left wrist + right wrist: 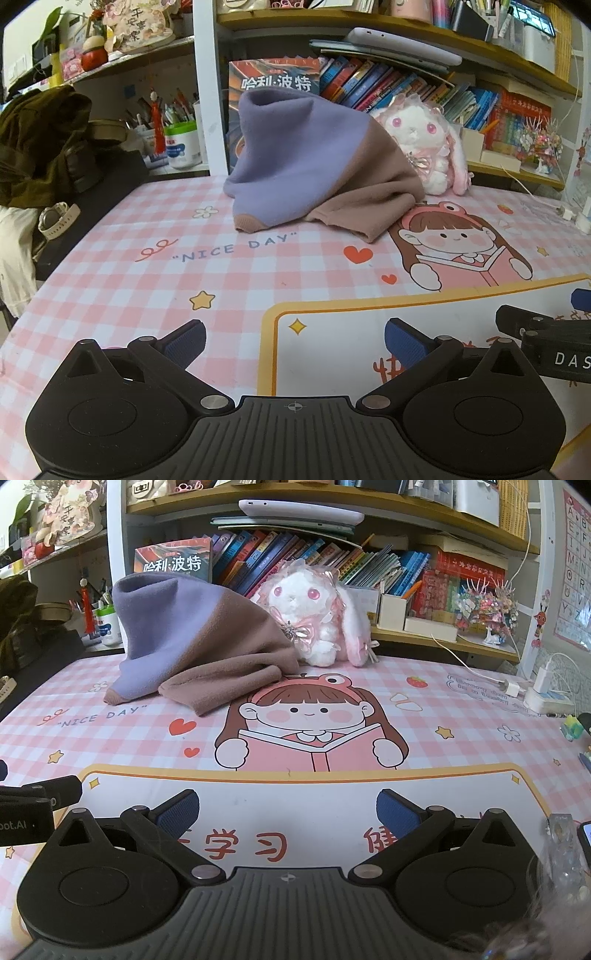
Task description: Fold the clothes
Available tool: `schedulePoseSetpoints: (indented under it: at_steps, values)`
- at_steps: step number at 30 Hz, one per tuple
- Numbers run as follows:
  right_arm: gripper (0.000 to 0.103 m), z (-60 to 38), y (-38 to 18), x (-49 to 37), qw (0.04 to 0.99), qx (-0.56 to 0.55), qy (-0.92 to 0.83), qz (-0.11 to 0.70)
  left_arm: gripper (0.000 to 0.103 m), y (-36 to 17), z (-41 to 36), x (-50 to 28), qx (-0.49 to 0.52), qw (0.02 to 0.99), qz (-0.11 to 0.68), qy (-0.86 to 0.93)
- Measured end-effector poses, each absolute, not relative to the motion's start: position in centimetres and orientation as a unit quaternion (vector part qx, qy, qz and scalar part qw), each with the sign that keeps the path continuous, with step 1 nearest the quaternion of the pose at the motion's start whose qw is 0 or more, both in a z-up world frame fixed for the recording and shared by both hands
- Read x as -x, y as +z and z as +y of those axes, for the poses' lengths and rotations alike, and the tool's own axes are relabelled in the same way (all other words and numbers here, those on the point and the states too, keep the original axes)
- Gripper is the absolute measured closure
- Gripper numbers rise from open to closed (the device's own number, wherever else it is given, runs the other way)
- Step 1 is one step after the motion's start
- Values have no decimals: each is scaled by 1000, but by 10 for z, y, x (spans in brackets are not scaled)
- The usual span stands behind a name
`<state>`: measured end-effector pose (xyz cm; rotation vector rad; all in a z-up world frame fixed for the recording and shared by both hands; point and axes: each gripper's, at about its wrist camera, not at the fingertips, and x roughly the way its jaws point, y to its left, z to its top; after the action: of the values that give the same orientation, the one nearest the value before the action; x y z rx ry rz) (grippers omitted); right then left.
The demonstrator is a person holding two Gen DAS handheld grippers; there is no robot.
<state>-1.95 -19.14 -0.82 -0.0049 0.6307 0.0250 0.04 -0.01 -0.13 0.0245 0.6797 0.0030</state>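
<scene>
A purple and brown fleece garment (314, 162) (192, 638) lies heaped at the back of the pink checked desk mat (155, 273) (461, 731), leaning against the books. My left gripper (294, 341) hovers low over the near part of the mat, open, with nothing between its blue pads. My right gripper (287, 810) is also open and empty, well short of the garment. Each gripper's black body shows at the other view's edge, the right one (554, 339) and the left one (33, 808).
A white plush rabbit (424, 147) (317, 620) sits right of the garment. Bookshelves (332, 561) rise behind. A dark green coat (40, 144) and a watch (59, 219) lie at the left. A charger and power strip (543, 694) sit at the right.
</scene>
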Motion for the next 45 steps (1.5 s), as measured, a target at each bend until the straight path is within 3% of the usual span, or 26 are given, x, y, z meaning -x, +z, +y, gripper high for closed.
schedulePoseSetpoints:
  at_steps: [45]
  values:
    - [0,-192,-8,27,949,0,20,316,0,1,1,9,-11,942,334,22]
